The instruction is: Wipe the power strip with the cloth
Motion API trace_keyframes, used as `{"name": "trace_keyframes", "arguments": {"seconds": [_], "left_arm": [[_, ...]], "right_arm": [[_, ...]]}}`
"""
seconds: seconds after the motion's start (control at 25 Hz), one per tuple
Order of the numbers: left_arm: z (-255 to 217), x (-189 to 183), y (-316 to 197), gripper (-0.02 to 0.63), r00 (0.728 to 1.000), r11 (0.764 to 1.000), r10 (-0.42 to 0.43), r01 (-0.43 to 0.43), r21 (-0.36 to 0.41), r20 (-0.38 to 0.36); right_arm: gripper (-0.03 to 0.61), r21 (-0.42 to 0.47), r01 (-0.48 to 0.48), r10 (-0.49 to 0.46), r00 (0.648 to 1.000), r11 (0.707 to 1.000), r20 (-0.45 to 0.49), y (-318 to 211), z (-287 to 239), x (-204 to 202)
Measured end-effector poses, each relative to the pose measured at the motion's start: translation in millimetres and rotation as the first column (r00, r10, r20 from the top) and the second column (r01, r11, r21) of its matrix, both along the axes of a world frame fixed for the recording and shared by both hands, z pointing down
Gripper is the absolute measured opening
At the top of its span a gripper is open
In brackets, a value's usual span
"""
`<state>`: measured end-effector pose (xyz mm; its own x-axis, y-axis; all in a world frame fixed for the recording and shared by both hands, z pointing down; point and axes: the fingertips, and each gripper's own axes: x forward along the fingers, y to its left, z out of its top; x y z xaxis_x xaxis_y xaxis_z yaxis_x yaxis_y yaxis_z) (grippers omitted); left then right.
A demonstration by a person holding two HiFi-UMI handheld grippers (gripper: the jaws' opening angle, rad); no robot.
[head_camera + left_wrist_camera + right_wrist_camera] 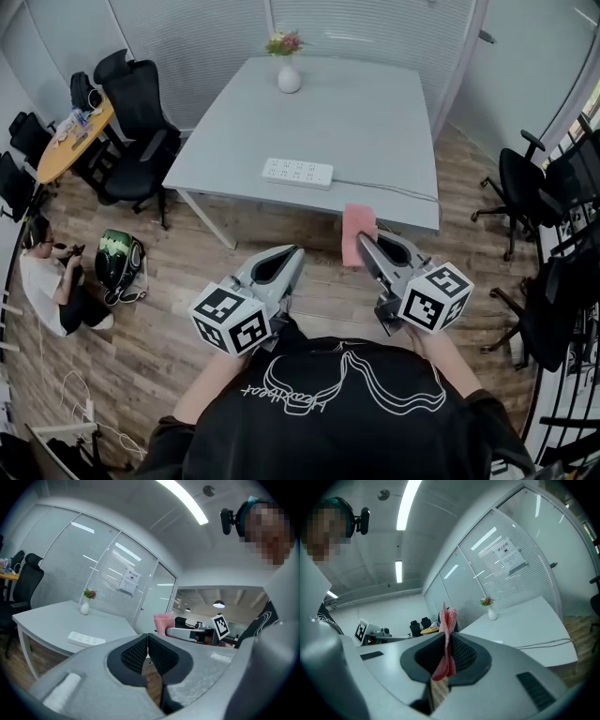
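We log the grey counter ahead, the white power strip lying flat near its front edge. Left gripper: fingers pressed together, nothing between them. Right gripper: fingers pinching the pink cloth (standing upright above them), short of the counter, apart from the strip.

White power strip lies flat, cord toward 3 o'clock — pink cloth at its 5 o'clock, upright in the right gripper.
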<state>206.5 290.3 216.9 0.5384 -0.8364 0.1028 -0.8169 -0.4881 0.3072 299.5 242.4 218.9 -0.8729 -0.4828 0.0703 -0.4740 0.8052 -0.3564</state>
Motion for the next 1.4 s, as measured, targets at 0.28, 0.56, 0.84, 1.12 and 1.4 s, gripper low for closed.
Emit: {"name": "trace_keyframes", "arguments": {"seconds": [0.28,0.56,0.84,1.12,1.4], "left_arm": [[19.4,-44.4,-51.2,0.014,1.000,1.000,0.001,-0.002,-0.031,-0.028],[31.8,-106.6,-127.0,0.014,0.998,0.993,0.039,-0.044,-0.106,-0.044],[46.4,-196.4,-221.9,0.014,0.994,0.977,0.091,-0.100,-0.189,-0.056],[69.4,-216.1,-254.5,0.014,0.989,0.963,0.134,-0.144,-0.227,-0.059],[96.7,-235.0,-292.7,0.014,0.982,0.945,0.182,-0.189,-0.267,-0.050]], "right_arm": [[0.032,-0.034,-0.008,0.007,1.000,0.999,-0.021,-49.3,18.6,-42.4],[0.033,-0.120,-0.038,0.033,0.999,0.992,-0.043,-119.5,34.3,-106.8],[0.034,-0.226,-0.109,0.098,0.993,0.968,-0.060,-209.6,49.8,-194.5],[0.034,-0.269,-0.175,0.160,0.984,0.947,-0.078,-235.2,70.0,-210.7],[0.034,-0.319,-0.221,0.193,0.974,0.922,-0.116,-266.4,98.3,-233.1]]}}
